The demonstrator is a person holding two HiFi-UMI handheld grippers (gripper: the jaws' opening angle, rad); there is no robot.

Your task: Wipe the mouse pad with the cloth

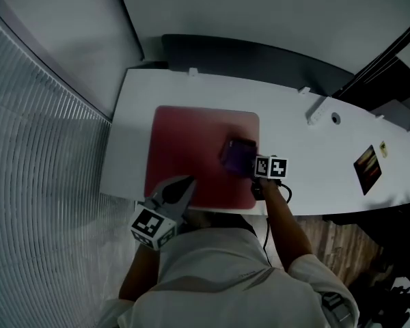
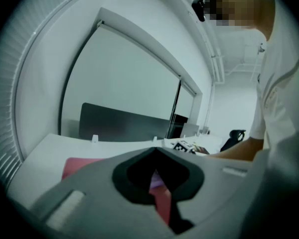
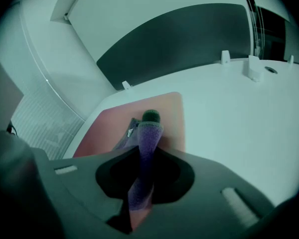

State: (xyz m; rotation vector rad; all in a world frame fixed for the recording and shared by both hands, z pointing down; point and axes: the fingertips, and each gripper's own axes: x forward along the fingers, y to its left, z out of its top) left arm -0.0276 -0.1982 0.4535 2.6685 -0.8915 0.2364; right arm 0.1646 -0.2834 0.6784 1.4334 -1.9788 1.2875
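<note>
Quick tally! One red mouse pad [image 1: 191,152], and one purple cloth [image 1: 236,154] on it. Two grippers in play: the left gripper [image 1: 180,190] and the right gripper [image 1: 251,166], each carrying one marker cube. One white tabletop [image 1: 307,162], one dark divider panel [image 1: 260,60] behind it. Out right, one dark card [image 1: 367,168]. One round hole [image 1: 335,118] too. And one person [image 1: 219,279] at work.
</note>
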